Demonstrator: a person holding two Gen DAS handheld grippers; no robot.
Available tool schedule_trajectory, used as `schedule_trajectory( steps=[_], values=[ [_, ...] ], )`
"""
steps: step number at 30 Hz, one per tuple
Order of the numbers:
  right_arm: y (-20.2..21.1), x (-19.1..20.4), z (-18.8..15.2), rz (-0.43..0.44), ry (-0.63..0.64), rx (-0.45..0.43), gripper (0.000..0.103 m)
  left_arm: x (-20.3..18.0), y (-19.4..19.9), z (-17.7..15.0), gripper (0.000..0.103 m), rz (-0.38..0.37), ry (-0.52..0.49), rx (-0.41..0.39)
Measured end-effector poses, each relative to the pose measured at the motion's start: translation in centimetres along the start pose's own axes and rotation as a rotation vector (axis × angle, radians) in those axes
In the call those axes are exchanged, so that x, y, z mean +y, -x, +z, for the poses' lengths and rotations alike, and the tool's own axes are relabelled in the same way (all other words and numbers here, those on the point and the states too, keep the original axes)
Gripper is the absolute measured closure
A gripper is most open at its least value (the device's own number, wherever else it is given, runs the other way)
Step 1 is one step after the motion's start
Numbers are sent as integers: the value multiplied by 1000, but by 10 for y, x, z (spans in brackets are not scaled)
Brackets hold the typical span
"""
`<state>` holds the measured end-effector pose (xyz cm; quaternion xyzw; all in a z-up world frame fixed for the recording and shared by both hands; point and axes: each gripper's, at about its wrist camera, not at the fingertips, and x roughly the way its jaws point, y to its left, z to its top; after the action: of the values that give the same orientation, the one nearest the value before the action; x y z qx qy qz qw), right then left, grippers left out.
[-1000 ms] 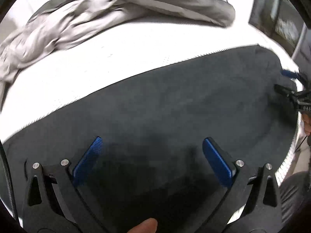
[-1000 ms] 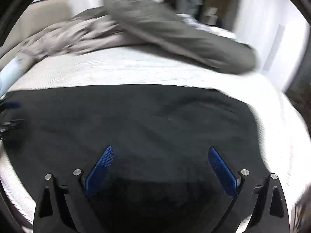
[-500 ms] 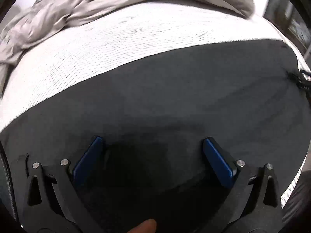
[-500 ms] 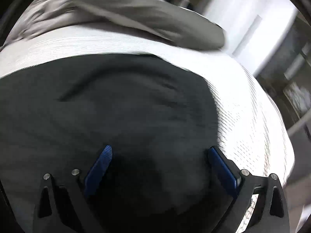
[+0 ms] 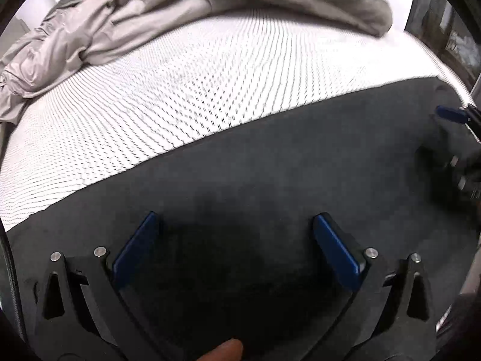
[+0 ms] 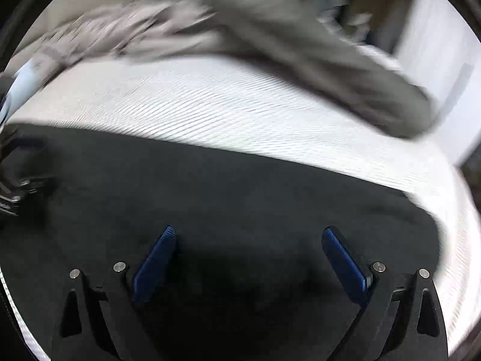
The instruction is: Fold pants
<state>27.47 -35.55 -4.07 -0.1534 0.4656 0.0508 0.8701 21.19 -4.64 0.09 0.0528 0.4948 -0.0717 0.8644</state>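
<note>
Lying flat on the white bed (image 5: 186, 96), the dark pants (image 5: 270, 165) sit under the left hand-held gripper (image 5: 234, 234) and right hand-held gripper (image 6: 249, 249). Both are wide open and hold nothing. Grabbing one layer could bunch the fold. A gray blanket (image 5: 126, 24) sits behind.

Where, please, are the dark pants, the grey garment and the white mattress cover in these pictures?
dark pants (image 5: 270, 162): left wrist view, flat middle of the fabric.
grey garment (image 5: 99, 33): left wrist view, crumpled folds.
white mattress cover (image 6: 210, 105): right wrist view, bare textured surface.
</note>
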Motion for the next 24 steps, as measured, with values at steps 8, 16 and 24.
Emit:
schedule_trajectory(
  steps=[8, 16, 24],
  values=[
    [-15, -87, -25, -233, -121, 66, 4, 32, -5, -4, 0, -106, 29, 2],
    [-9, -171, -42, -406, -334, 49, 5, 35, 5, -11, 0, -86, 13, 5],
    [28, -73, 3, -175, -167, -114, 7, 46, 11, 9, 1, 25, 32, -49]
  ],
)
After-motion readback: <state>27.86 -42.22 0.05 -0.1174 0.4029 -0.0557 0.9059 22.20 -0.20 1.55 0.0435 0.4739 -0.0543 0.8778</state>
